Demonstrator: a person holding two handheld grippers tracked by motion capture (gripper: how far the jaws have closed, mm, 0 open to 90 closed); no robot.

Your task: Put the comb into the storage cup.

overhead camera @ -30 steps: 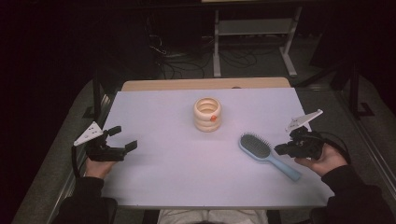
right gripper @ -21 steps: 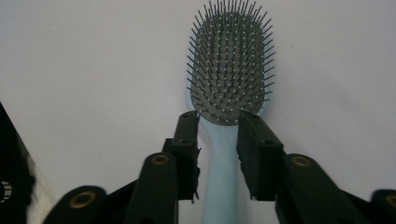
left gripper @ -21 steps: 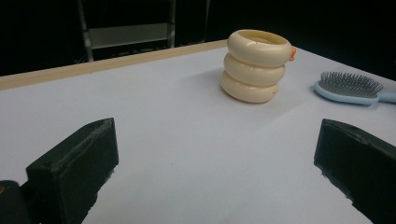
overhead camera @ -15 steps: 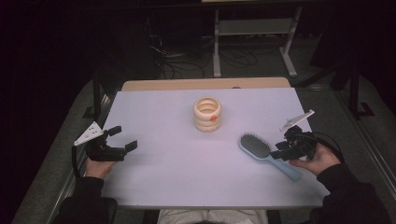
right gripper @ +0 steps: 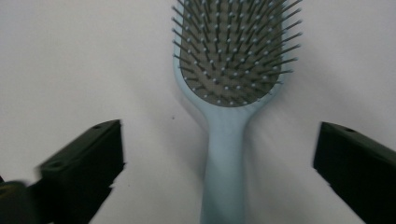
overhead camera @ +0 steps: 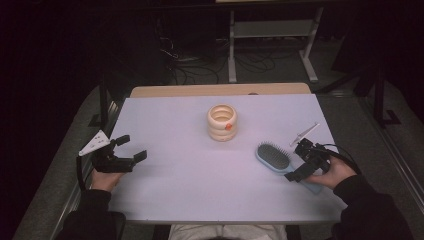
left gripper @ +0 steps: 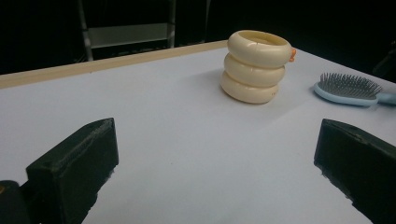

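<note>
Right tongs (right gripper: 219, 172) gaping astride pale-blue hairbrush (right gripper: 229, 93) — bristles up

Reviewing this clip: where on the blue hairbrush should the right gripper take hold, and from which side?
Best on the handle of the hairbrush, from above. It lies flat, bristles up, and the narrow straight handle runs between the open jaws of the right gripper, which have just been opening. The head is wider and bristled, so probably a poorer grip.

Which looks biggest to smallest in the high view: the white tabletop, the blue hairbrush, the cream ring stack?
1. White tabletop, by far.
2. and 3. Blue hairbrush and cream ring stack look close; the brush's handle is partly hidden, so no firm ranking.
</note>
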